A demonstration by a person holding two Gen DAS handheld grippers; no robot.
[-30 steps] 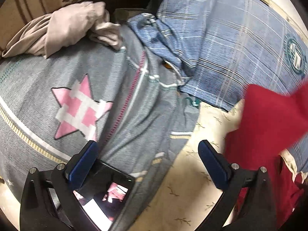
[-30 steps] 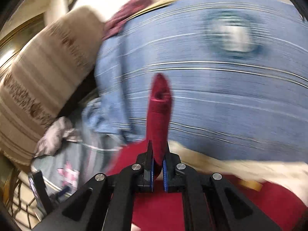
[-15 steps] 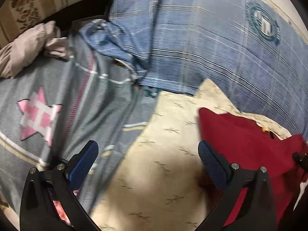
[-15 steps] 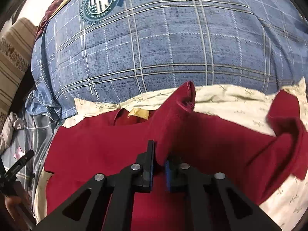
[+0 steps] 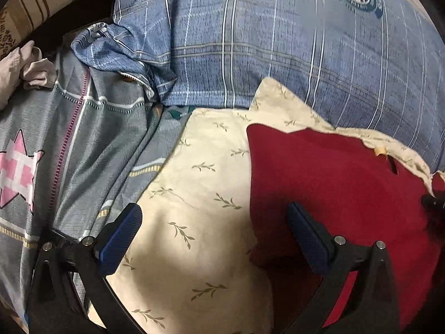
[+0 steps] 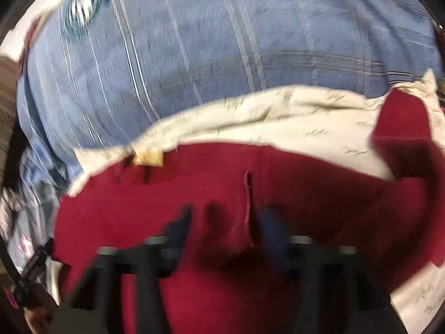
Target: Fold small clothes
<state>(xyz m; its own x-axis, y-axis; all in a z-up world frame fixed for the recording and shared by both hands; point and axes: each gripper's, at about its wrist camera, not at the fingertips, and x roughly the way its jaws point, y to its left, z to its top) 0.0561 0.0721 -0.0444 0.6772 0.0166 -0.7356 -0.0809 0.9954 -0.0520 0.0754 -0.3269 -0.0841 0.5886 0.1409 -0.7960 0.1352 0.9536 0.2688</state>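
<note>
A small red garment [image 5: 339, 183] lies spread on a cream cloth with a leaf print [image 5: 205, 194]. It also shows in the right wrist view [image 6: 222, 200], with a yellow neck label [image 6: 148, 157] at its far edge. My left gripper [image 5: 214, 236] is open and empty, low over the cream cloth at the garment's left edge; its right finger [image 5: 306, 236] is over the red cloth. My right gripper [image 6: 225, 231] is open just above the garment, with a stitched red edge [image 6: 247, 203] lying between its fingers. That view is blurred.
A large blue plaid pillow [image 5: 278, 41] lies behind the garment and also shows in the right wrist view [image 6: 222, 41]. A grey quilt with a pink star [image 5: 16, 169] is at the left, with a beige crumpled cloth [image 5: 19, 66] beyond it.
My right gripper has let go of the red fold it held and opened; the garment now lies flat. My left gripper has moved right, from the grey quilt to the garment's edge.
</note>
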